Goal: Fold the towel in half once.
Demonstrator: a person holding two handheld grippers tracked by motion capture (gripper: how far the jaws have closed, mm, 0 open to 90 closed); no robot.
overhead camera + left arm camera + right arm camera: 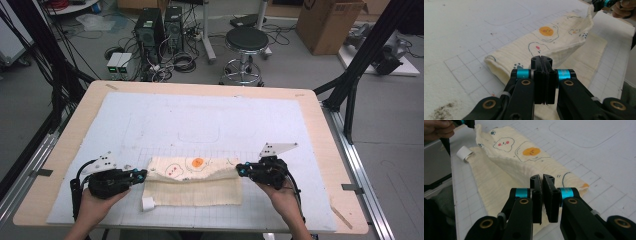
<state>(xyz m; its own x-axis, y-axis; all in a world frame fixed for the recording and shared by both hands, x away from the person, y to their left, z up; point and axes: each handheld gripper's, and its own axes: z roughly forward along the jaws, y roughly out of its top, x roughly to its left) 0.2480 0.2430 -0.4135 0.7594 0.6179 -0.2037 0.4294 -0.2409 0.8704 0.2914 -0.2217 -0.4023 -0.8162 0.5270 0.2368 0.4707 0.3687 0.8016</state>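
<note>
Item: cream cloth, printed with an orange spot and small outlined figures, lying near the middle of the near edge of the surface, on the white gridded mat. The printed layer is folded over a plain layer; a white loop tag sticks out at its near left corner.

My left hand-held gripper: at the left end of the cloth, jaws pressed together on the cloth's left corner. In the left gripper view the fabric runs up into the closed jaws.

My right hand-held gripper: at the right end, jaws clamped on the right corner. In the right gripper view a thin layer of fabric sits between the pads.

The upper edge of the cloth is raised slightly between the two grips.
</note>
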